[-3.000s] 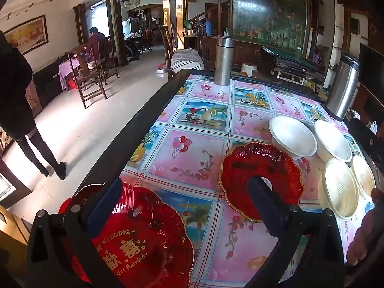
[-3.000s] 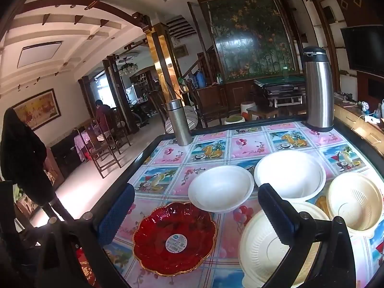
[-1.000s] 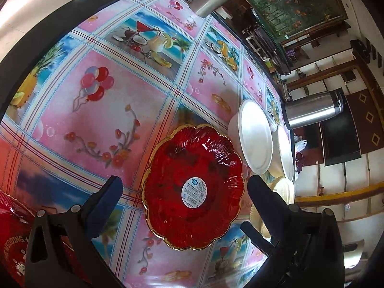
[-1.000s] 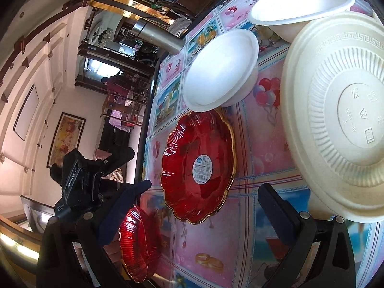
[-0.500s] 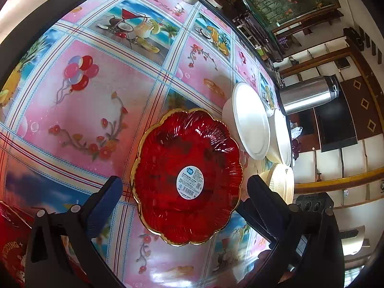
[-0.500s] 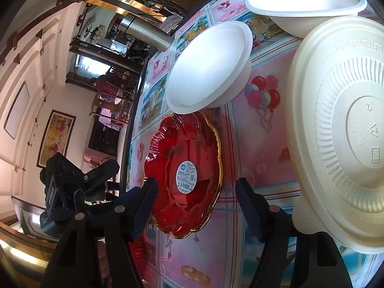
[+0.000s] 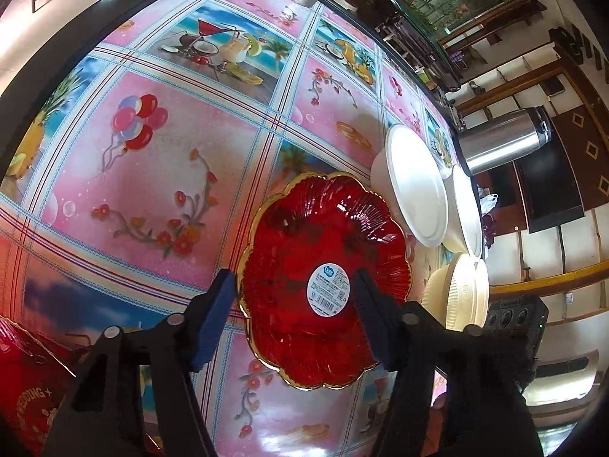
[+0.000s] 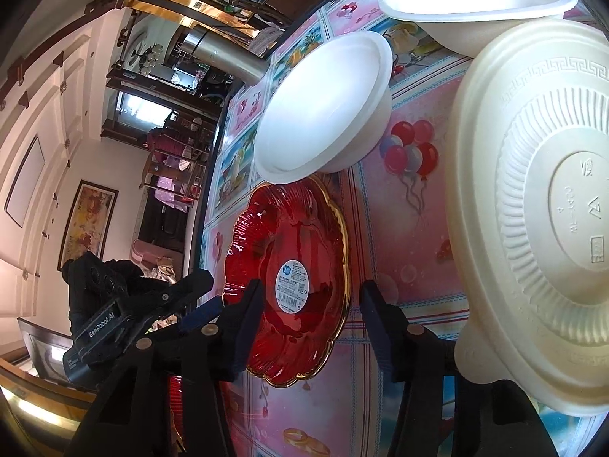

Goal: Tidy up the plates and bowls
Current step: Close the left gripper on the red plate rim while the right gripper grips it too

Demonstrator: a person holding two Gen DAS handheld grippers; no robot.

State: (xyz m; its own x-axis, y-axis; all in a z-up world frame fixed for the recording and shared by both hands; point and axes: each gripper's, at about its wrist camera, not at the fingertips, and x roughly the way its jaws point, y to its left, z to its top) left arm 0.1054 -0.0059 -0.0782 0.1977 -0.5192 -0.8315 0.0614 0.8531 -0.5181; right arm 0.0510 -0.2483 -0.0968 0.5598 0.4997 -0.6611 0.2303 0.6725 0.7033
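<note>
Jaws of both grippers — left [image 7: 291, 304], right [image 8: 310, 310] — straddle red plate [image 7: 304, 247].

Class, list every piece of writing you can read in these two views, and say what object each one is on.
"GenRobot.AI": on the body of the left claw.
"WEDDING +": on the second red plate at the lower left; the rest is cut off.
Round white sticker in the red plate: print too small to read.
Embossed marks on the cream ribbed bowl: digits and characters, not clear enough to quote.
</note>
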